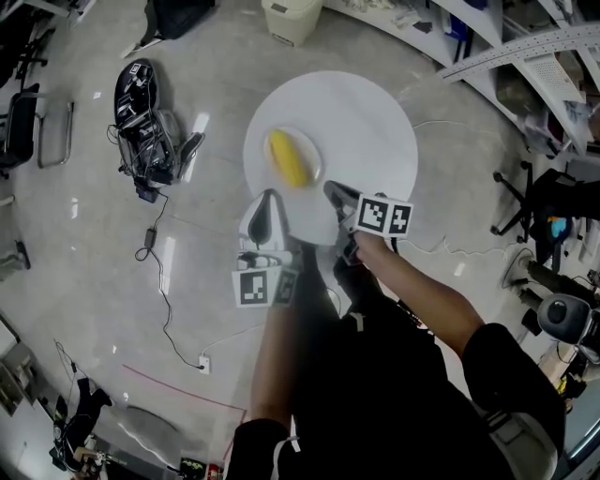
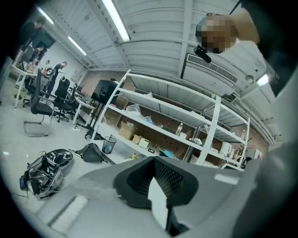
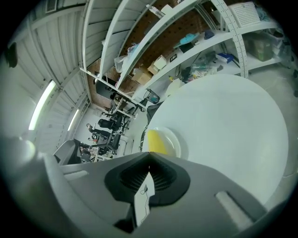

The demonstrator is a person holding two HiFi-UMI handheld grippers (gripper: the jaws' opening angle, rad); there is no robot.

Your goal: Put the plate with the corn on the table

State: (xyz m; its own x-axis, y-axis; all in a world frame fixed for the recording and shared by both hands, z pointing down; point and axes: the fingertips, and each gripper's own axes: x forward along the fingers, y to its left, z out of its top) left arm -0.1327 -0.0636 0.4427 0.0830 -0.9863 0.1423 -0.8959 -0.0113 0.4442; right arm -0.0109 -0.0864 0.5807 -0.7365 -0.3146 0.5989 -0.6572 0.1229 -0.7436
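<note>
A clear plate [image 1: 313, 156] with a yellow corn cob [image 1: 289, 157] lying in it rests on the left part of the round white table [image 1: 375, 122]. In the head view my left gripper [image 1: 270, 195] hovers at the table's near edge just below the plate, shut and empty. My right gripper [image 1: 330, 190] sits to the plate's lower right, also shut with nothing in it. The right gripper view looks over its closed tips [image 3: 149, 156] at the plate [image 3: 179, 145] and corn [image 3: 156, 141] just beyond. The left gripper view shows its closed tips [image 2: 154, 159] pointing at shelves, not at the plate.
A black bag [image 1: 141, 112] and a cable [image 1: 159, 272] lie on the floor at left. A bin [image 1: 291, 19] stands behind the table. Shelving [image 1: 525, 56] and an office chair [image 1: 525, 202] are at right; metal shelves [image 2: 186, 125] fill the left gripper view.
</note>
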